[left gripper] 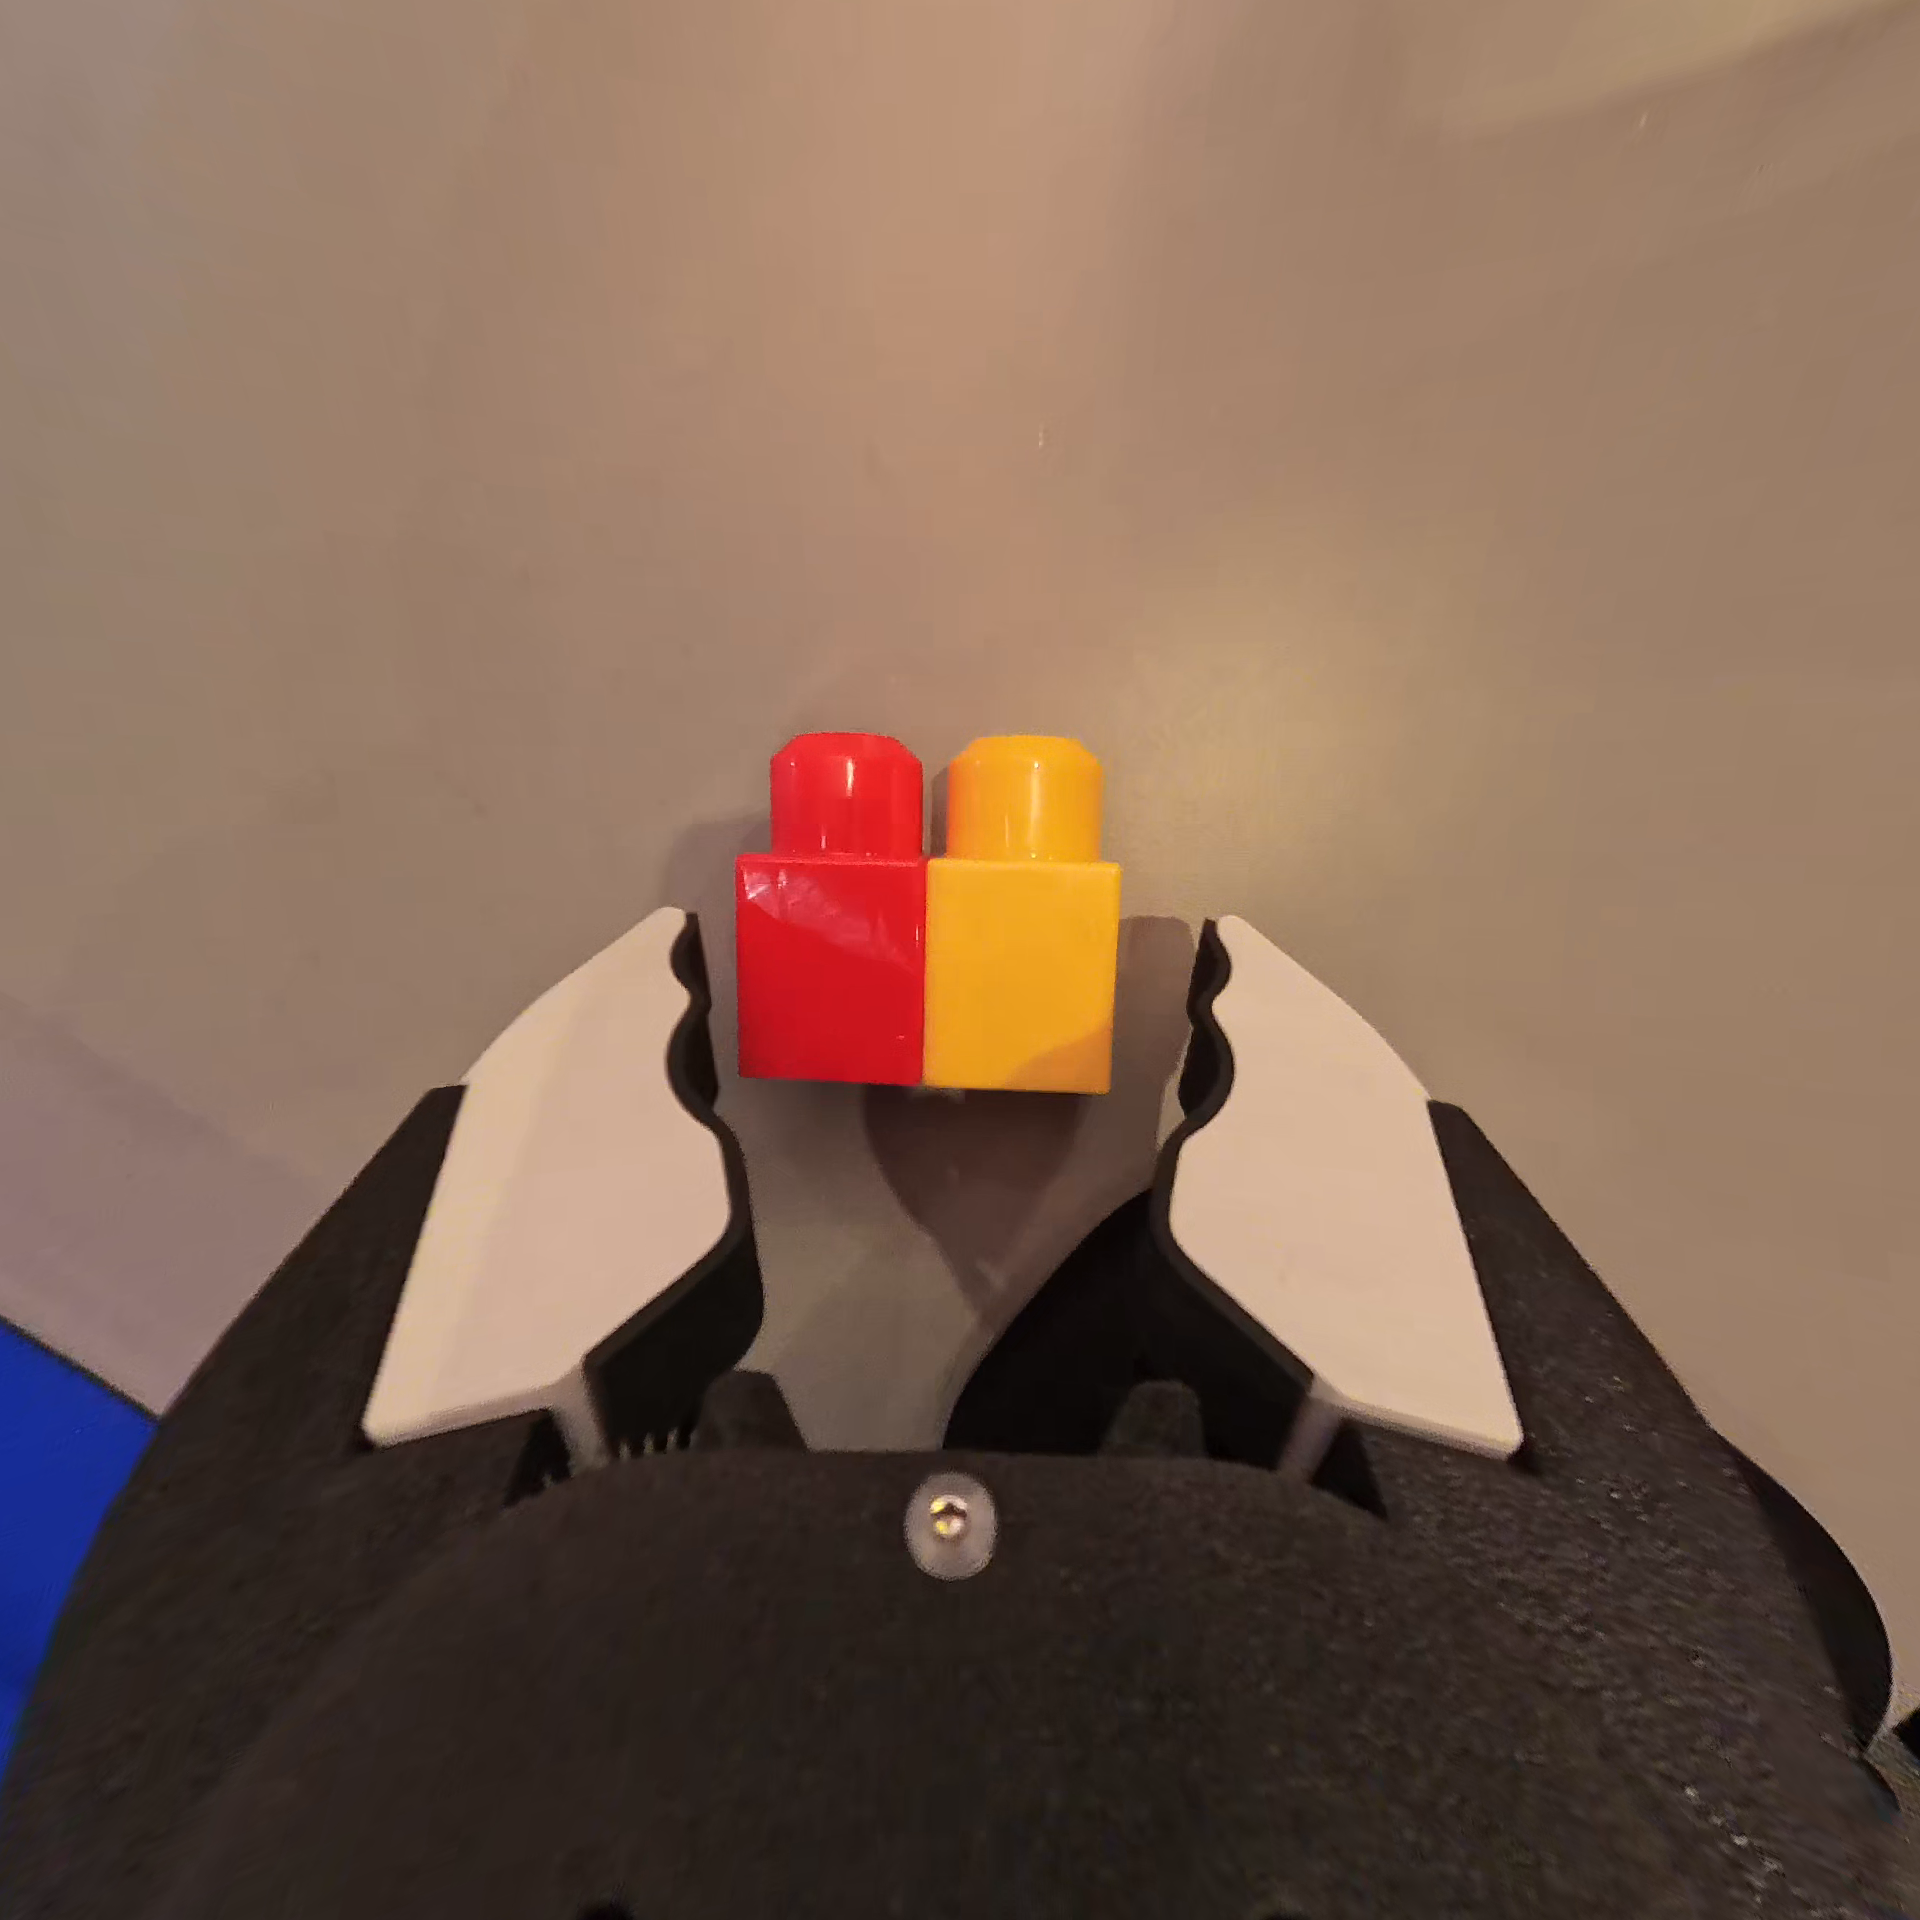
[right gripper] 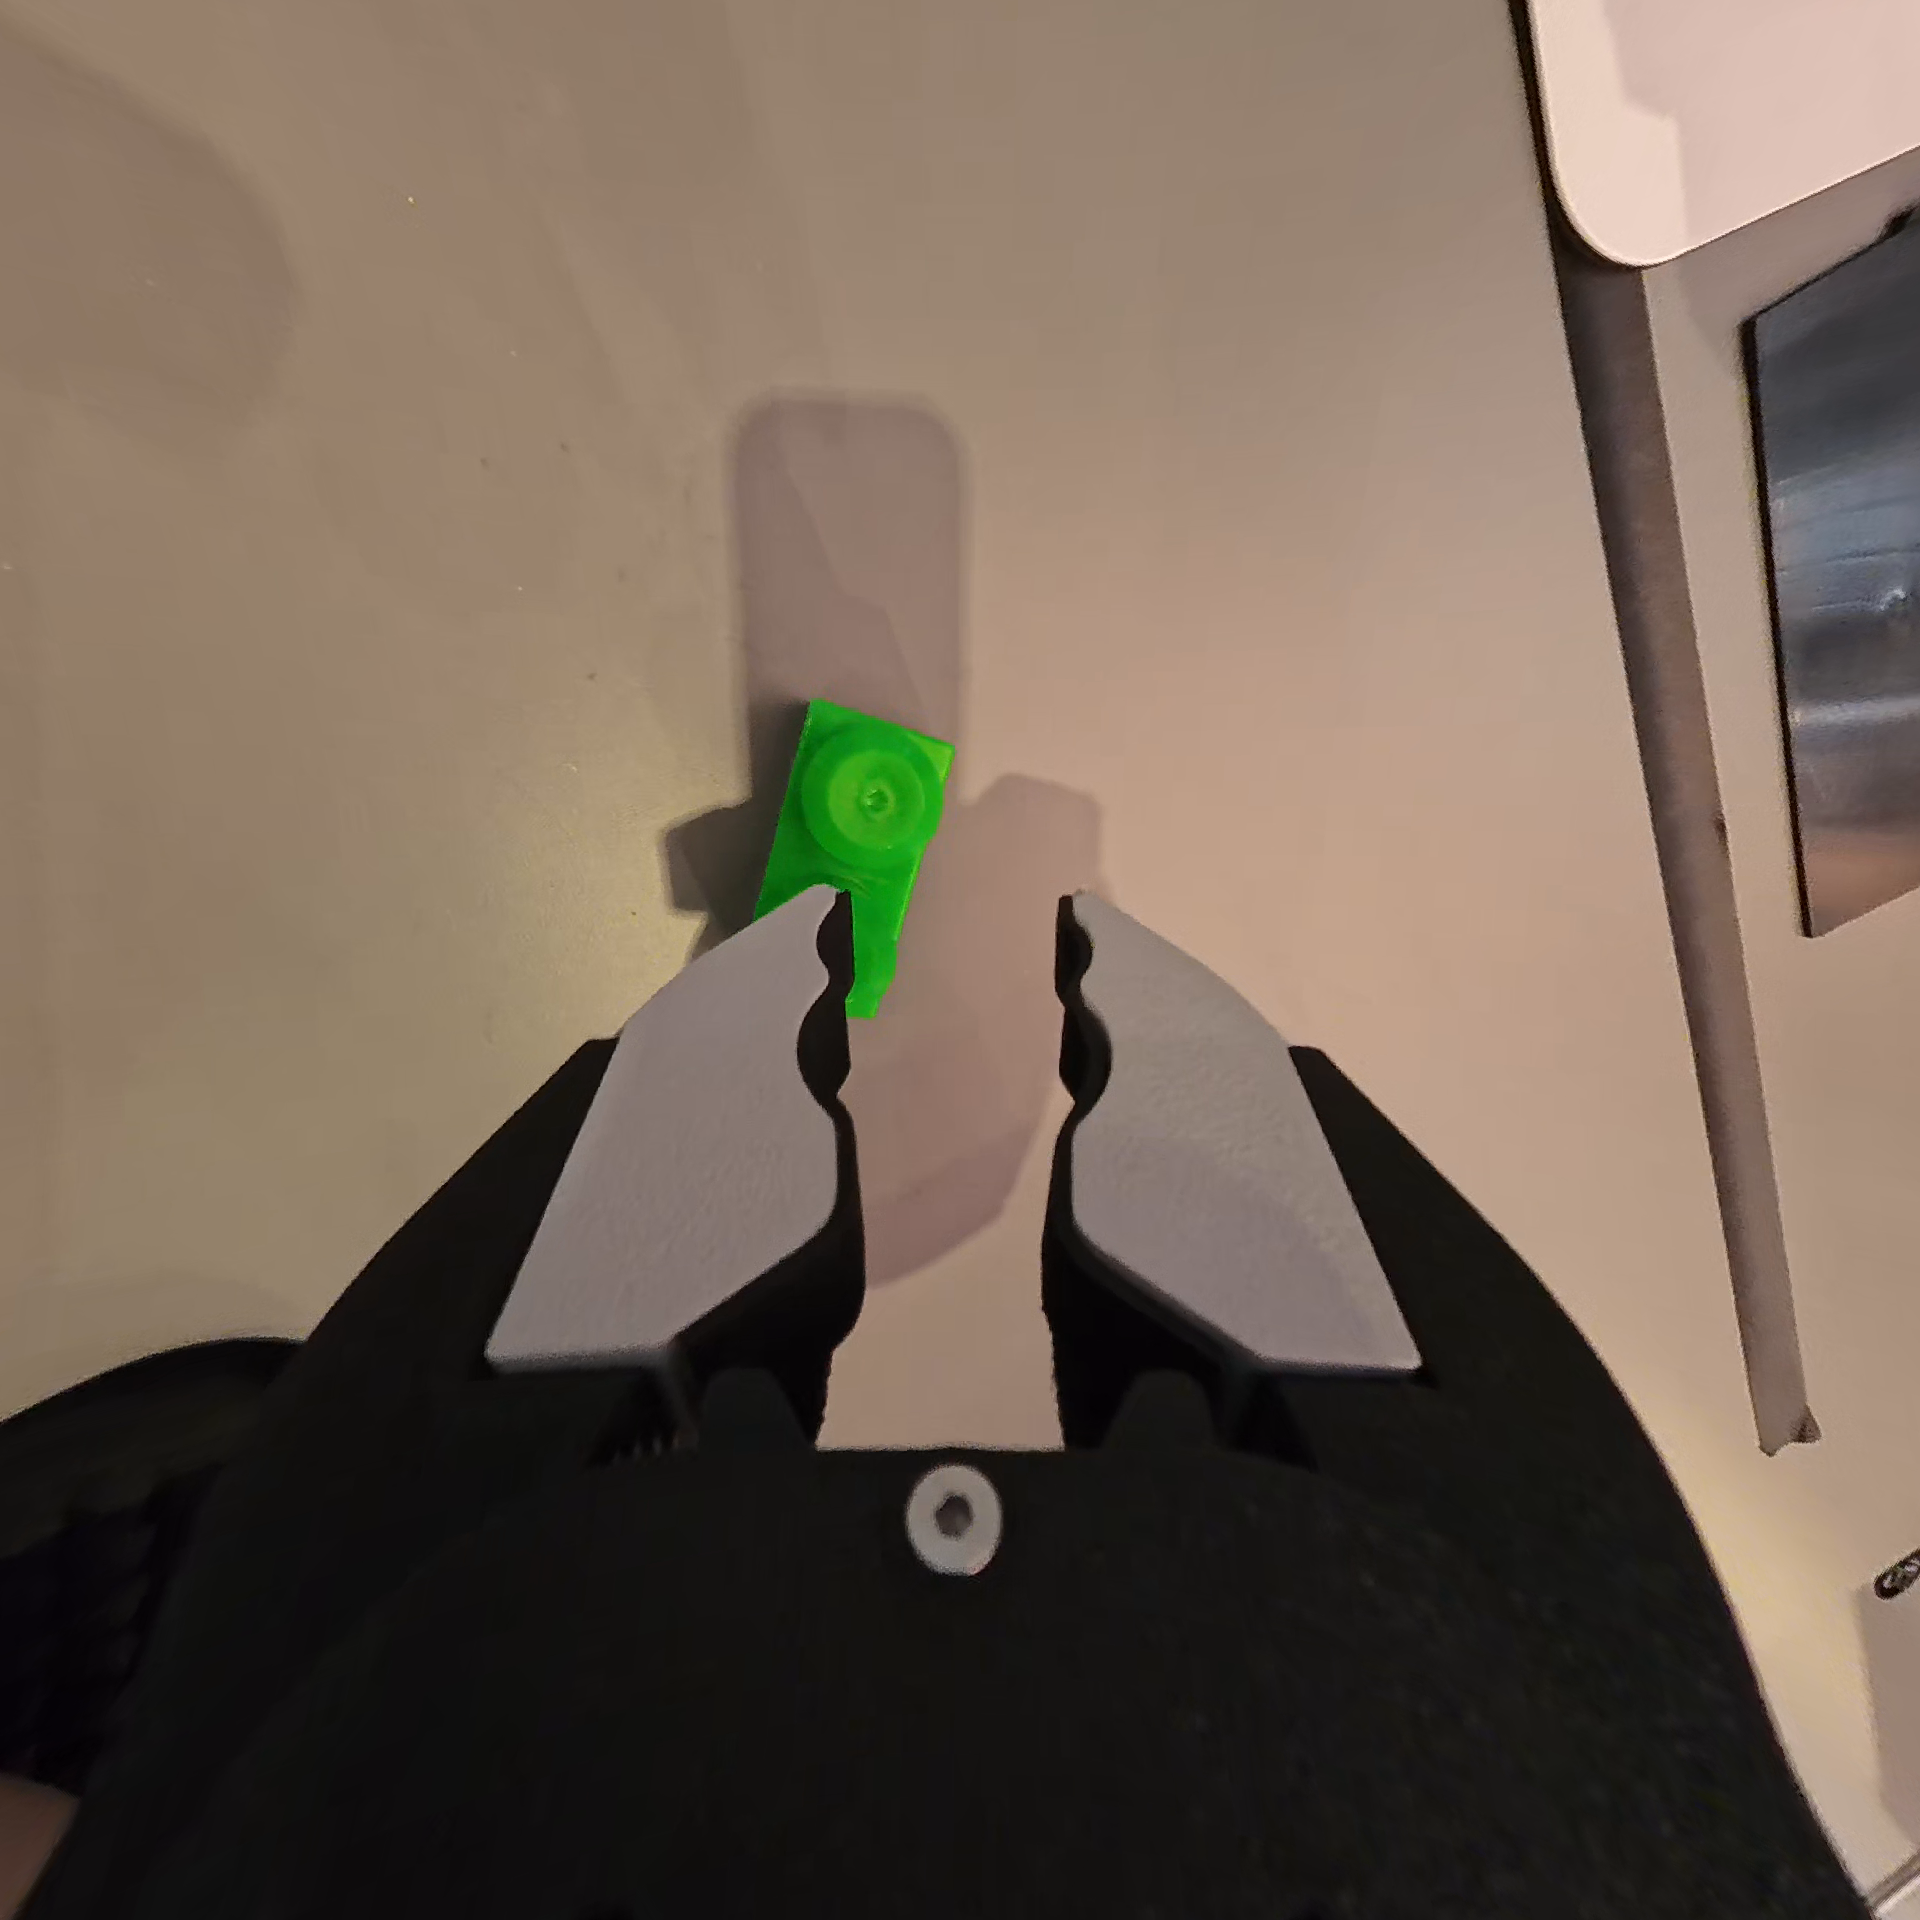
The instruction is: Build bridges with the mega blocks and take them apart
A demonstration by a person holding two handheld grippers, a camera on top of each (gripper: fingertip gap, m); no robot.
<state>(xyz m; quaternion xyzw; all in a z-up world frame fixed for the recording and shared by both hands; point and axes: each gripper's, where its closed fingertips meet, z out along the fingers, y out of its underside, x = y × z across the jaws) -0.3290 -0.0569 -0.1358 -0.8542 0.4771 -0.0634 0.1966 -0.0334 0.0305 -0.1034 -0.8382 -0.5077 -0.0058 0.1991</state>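
No bridge is assembled in either view; judged from the layout, either a build has not begun or a dismantled one lies in parts, and the pictures do not settle which. In the left wrist view, a red single-stud block [left gripper: 831, 966] and an orange single-stud block [left gripper: 1023, 971] sit side by side, side faces touching, studs pointing away from the camera. The left gripper [left gripper: 948, 961] is open, its fingertips flanking the pair without contact, each tip just beside an outer face. In the right wrist view, a green block [right gripper: 857, 842] lies at a slight angle, one stud visible; its near end is hidden behind the left fingertip [right gripper: 800, 935]. The right gripper [right gripper: 948, 914] is open and empty, with the green block off-centre toward that fingertip. No spanning piece rests on any supports. The work surface [left gripper: 416, 520] is plain, matt and beige-grey. A blue patch [left gripper: 62, 1455] shows at its lower-left margin. A white panel [right gripper: 1714, 104] and a dark reflective plate [right gripper: 1839, 623] border the right side.
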